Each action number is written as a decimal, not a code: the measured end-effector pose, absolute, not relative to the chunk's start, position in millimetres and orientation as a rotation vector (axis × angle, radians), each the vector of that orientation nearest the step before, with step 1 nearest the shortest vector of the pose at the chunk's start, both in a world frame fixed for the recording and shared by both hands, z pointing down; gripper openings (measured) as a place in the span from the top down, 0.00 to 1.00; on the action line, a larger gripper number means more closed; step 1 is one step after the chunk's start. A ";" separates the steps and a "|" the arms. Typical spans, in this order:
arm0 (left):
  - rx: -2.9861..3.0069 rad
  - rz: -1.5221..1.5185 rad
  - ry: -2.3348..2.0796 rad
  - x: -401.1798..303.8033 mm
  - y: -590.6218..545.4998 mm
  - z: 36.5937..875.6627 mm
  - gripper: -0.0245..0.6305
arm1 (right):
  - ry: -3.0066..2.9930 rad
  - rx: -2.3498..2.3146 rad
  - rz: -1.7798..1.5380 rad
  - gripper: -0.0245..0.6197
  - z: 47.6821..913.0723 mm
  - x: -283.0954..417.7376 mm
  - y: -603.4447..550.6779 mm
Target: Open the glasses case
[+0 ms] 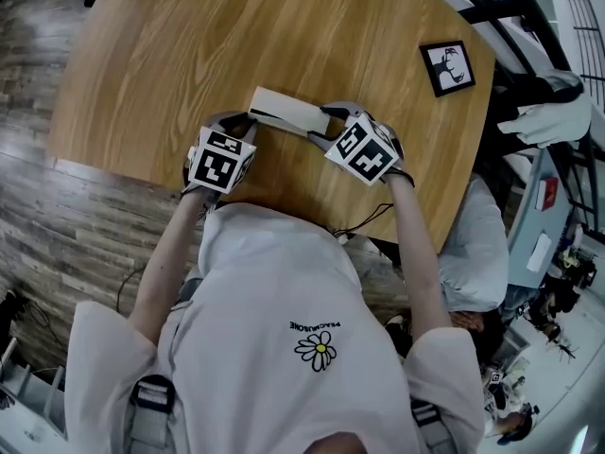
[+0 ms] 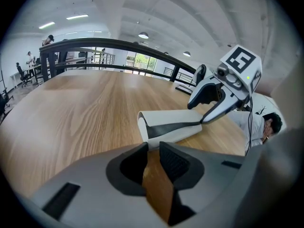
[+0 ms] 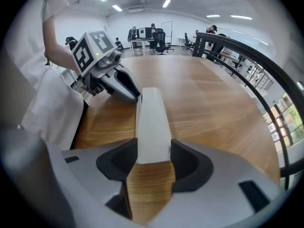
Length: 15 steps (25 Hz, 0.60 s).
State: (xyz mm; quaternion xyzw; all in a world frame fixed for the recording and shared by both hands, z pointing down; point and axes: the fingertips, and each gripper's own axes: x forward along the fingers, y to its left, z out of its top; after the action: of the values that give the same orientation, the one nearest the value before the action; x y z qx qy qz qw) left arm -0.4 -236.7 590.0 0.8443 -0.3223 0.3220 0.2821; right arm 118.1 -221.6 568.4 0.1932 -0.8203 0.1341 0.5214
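A white glasses case (image 1: pixel 284 112) lies on the round wooden table (image 1: pixel 189 36), near its front edge. My left gripper (image 1: pixel 244 124) holds the case's left end; in the left gripper view the case (image 2: pixel 173 118) runs away from my narrowly set jaws (image 2: pixel 152 148), one corner pinched at their tips. A dark seam runs along its side. My right gripper (image 1: pixel 328 127) grips the other end. In the right gripper view the white case (image 3: pixel 152 122) fills the gap between the pads (image 3: pixel 151 152). Each gripper appears in the other's view: right (image 2: pixel 197 114), left (image 3: pixel 135 96).
A black-framed picture (image 1: pixel 447 67) lies at the table's far right. A black railing (image 2: pixel 118 44) runs behind the table. The table's front edge is right by my body. White cloth (image 1: pixel 558 121) and office clutter lie on the right.
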 end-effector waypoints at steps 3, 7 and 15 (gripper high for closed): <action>2.264 0.867 -0.864 -0.3 -238.0 591.1 0.82 | -1.978 0.511 0.345 0.69 558.6 122.5 -231.5; 2.261 0.870 -0.864 0.7 -238.3 590.1 0.82 | -1.977 0.526 0.347 0.82 551.5 125.9 -238.3; 2.270 0.873 -0.863 0.9 -239.1 591.6 0.82 | -1.970 0.591 0.294 0.88 546.4 129.6 -251.5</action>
State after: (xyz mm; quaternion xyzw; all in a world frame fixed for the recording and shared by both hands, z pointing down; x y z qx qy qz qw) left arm 0.9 -239.1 591.6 0.8452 -0.3215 0.3250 0.2769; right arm 129.6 -251.5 546.4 0.2450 -0.8173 0.1218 0.5071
